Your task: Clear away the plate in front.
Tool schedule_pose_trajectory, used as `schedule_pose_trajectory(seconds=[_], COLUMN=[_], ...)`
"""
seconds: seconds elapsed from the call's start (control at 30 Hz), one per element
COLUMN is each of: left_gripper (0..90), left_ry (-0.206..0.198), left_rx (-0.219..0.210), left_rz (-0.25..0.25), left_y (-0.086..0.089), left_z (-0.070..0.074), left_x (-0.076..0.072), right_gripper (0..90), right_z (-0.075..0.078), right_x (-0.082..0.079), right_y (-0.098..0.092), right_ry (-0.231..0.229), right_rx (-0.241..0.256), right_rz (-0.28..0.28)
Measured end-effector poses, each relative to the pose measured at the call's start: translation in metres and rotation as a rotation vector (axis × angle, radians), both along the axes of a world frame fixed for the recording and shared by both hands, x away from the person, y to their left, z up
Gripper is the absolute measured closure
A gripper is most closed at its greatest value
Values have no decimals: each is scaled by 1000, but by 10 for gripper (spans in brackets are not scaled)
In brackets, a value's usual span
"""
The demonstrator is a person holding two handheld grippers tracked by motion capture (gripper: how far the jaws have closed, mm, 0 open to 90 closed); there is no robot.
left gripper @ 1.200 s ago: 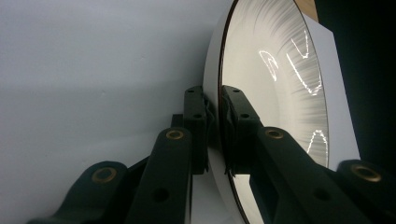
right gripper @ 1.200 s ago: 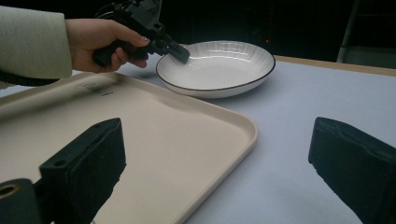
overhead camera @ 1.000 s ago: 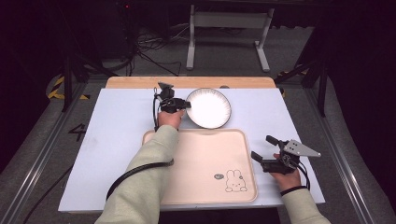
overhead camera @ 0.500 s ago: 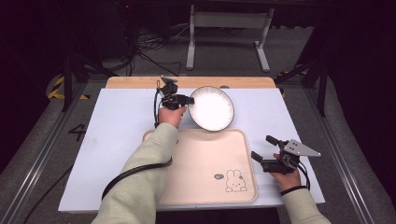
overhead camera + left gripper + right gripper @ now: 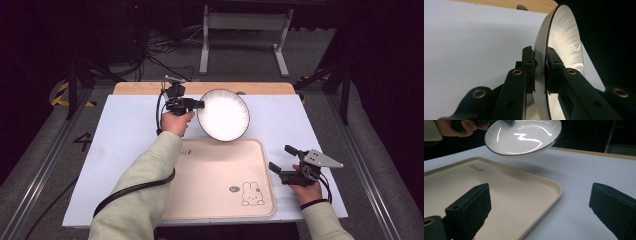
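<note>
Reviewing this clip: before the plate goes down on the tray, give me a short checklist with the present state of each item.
1. Left gripper clamped on the plate: ok; in the left gripper view both jaws pinch the rim.
2. Plate clear of the table: ok; the right gripper view shows it lifted and tilted, its shadow beneath.
3. Landing area on the tray: ok; bare apart from the printed rabbit.
4. Right gripper out of the way: ok; open, beside the tray's right edge.
5. Grip firm enough for the tilt: cannot tell.
</note>
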State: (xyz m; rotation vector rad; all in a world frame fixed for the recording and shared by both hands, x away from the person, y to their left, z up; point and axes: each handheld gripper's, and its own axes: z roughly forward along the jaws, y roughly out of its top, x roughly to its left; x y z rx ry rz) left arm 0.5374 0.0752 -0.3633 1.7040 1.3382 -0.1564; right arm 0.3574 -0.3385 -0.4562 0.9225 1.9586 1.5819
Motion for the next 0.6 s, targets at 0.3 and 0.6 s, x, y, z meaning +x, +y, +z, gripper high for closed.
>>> schedule_pose_trajectory(seconds=[0.3, 0.6], left_gripper=[810, 810], left_ry=[-25, -63], left_rx=[-8, -45], left_rz=[-4, -38], left_y=[16, 27], left_z=[14, 21], left_x=[-14, -38], right_gripper=[41, 41], right_z=[0, 0], right_x=[0, 0], right_y=[0, 0], right_ry=[0, 1], right_rx=[0, -1], right_rz=[-1, -3])
